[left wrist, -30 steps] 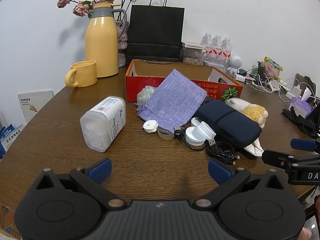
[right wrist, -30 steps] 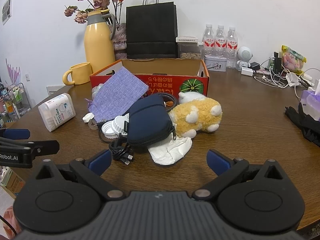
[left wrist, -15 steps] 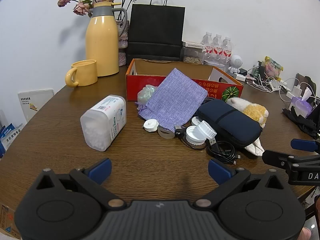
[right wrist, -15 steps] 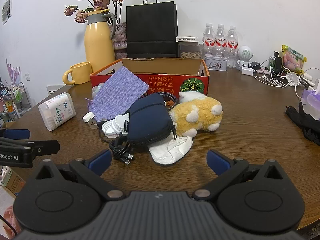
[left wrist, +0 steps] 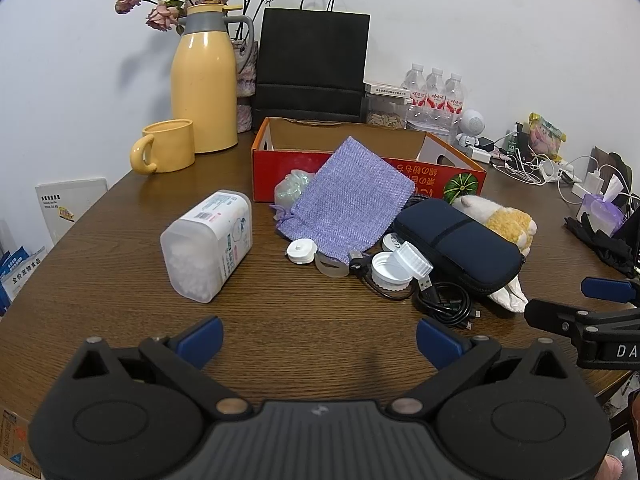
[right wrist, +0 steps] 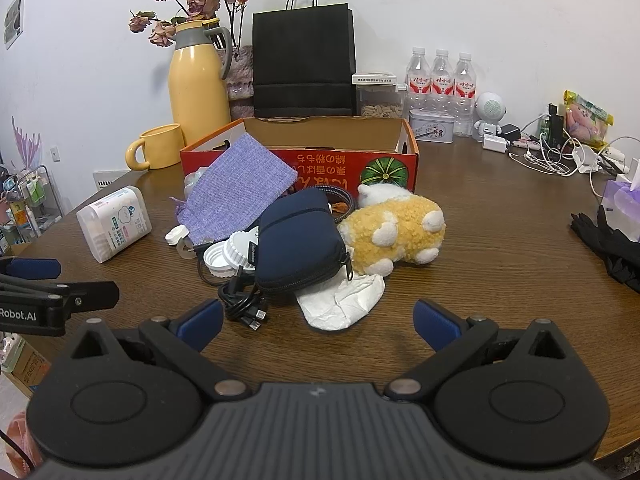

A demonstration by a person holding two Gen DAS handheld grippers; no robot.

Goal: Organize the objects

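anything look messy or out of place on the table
Yes. A jumble lies in front of the red box instead of in it: a purple pouch leaning on its wall, a navy case, a plush toy on its side, loose white caps and a tangled black cable.

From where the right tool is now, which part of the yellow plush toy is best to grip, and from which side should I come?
Grip the yellow plush toy across its rounded back, coming from above and the near side with the right tool, which is open. Its far right side is bare table, while its left presses against the navy pouch, so the fingers probably find more room there.
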